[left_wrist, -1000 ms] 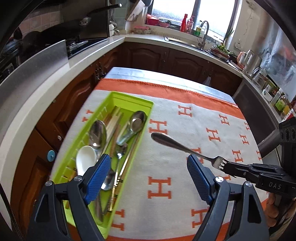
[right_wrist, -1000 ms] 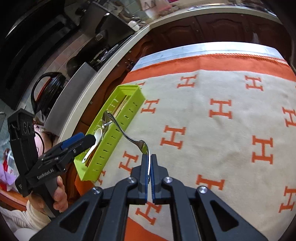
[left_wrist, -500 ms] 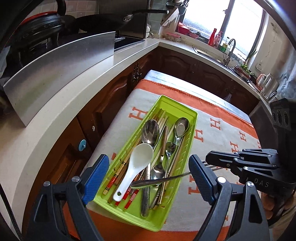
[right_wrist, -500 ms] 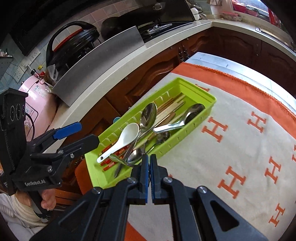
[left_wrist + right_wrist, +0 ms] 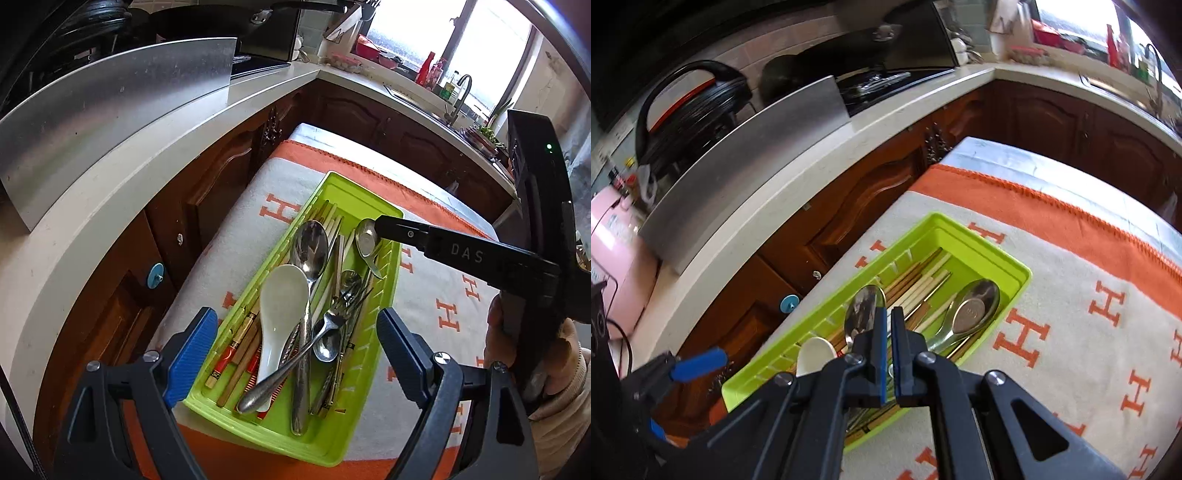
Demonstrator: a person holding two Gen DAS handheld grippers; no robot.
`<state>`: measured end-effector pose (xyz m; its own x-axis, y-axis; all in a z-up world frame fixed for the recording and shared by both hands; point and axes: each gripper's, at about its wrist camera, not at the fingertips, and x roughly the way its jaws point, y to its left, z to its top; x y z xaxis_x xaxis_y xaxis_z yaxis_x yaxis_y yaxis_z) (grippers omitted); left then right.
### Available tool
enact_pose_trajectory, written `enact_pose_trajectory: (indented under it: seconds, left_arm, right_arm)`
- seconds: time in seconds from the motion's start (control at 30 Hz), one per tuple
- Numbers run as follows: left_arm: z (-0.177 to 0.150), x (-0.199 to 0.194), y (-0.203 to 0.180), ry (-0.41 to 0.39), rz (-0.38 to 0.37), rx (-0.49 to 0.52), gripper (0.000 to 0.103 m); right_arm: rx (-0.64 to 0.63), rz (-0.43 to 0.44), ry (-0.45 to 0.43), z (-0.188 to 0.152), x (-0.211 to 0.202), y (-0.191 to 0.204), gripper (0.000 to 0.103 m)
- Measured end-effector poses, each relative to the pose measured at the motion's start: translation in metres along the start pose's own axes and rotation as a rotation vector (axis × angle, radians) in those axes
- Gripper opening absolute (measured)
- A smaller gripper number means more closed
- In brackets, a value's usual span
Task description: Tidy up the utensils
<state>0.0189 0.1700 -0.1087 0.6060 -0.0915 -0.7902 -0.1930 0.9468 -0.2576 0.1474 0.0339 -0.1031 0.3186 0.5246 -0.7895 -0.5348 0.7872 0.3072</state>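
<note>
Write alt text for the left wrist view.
A green utensil tray on an orange-and-white cloth holds metal spoons, a fork, chopsticks and a white spoon. The open left gripper frames it; the right gripper reaches over its far end.

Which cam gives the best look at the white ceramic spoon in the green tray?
Left wrist view. The white ceramic spoon shows nearly whole in the green tray, bowl up, with metal utensils crossing its handle. In the right wrist view only part of its bowl shows; the right gripper hides the rest.
</note>
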Motion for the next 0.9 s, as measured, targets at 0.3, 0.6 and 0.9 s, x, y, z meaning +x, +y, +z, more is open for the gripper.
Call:
enact_pose_trajectory:
  seconds: [0.3, 0.6, 0.9]
  left_arm:
    - [0.0, 0.01, -0.003, 0.018, -0.015, 0.017, 0.087]
    - [0.007, 0.01, -0.007, 0.008, -0.013, 0.039, 0.087]
    - [0.01, 0.006, -0.01, -0.002, -0.01, 0.04, 0.1]
  right_arm:
    - [0.034, -0.049, 0.008, -0.013, -0.007, -0.006, 0.002]
    - [0.066, -0.072, 0.002, -0.035, -0.018, -0.012, 0.002]
    - [0.113, -0.08, 0.001, -0.048, -0.023, -0.021, 0.002]
